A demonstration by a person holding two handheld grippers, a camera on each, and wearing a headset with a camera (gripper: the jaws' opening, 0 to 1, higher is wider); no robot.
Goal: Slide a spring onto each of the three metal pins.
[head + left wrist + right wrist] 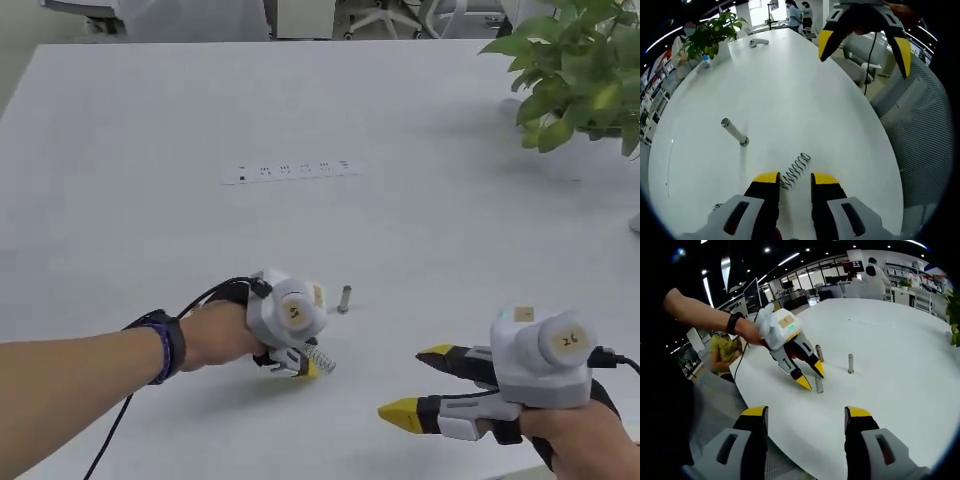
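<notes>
Metal spring (pixel 796 169) end behind left fingers (pixel 765 184)

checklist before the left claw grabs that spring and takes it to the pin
1. spring sits between the left claw tips: ok.
2. left claw clamped on the spring: not ok, a gap shows beside it.
3. pin upright and bare: ok.
4. path from spring to pin free: ok, bare table between them.
5. right claw out of the way: ok, open and off to the side.
6. spring lying flat or standing: cannot tell, the views disagree.
</notes>
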